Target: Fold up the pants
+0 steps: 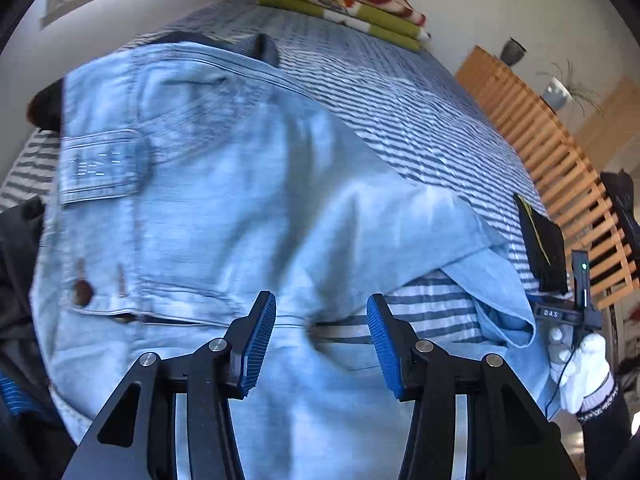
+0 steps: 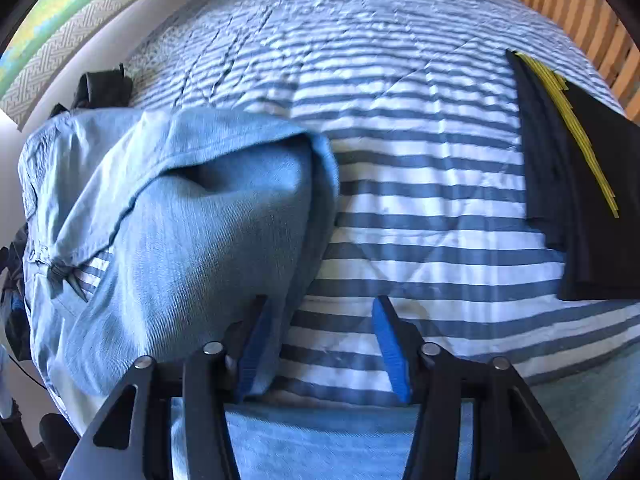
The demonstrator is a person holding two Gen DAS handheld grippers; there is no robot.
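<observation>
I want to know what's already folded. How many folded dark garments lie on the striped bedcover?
1: the folded black garment with yellow stripes, at the right edge of the bedcover, beyond the jeans. Others may be hidden.

The left gripper [image 1: 322, 334] pointed steeply downward, its jaws parted with nothing pressed between the blue pads. The right gripper [image 2: 318, 344] also pointed steeply down, jaws apart. A white-gloved hand [image 1: 582, 368] with a dark sleeve gripped the right tool's handle.
</observation>
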